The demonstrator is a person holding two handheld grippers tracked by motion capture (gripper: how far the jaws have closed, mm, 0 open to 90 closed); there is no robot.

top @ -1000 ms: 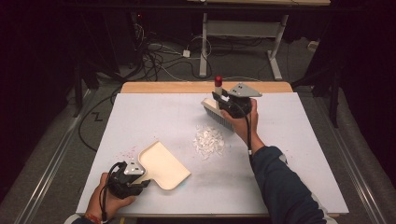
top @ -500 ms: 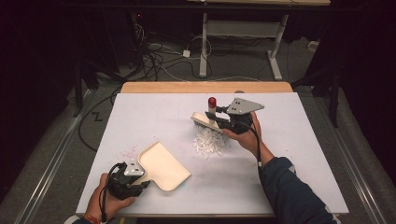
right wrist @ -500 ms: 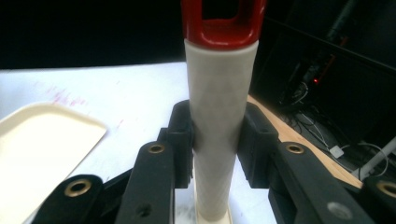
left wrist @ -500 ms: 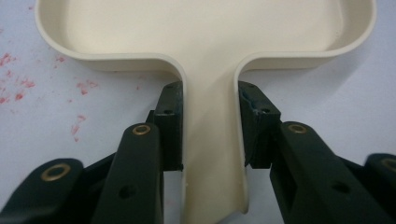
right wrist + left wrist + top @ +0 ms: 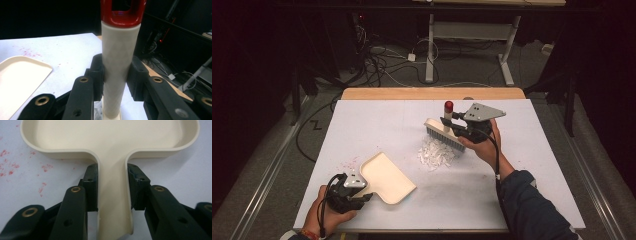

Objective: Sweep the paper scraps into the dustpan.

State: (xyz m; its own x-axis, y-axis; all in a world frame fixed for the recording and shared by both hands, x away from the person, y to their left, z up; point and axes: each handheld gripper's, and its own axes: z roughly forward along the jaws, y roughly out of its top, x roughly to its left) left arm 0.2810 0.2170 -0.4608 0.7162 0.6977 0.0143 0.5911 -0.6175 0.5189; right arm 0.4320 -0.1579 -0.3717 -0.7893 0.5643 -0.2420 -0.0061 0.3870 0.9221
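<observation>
On the white worktop, the left gripper has its fingers clamped on the handle of a cream dustpan, which lies flat near the front left. The right gripper has its fingers closed on the handle of a brush with a red tip, its bristles resting at the far edge of a pile of white scraps in the middle.
</observation>
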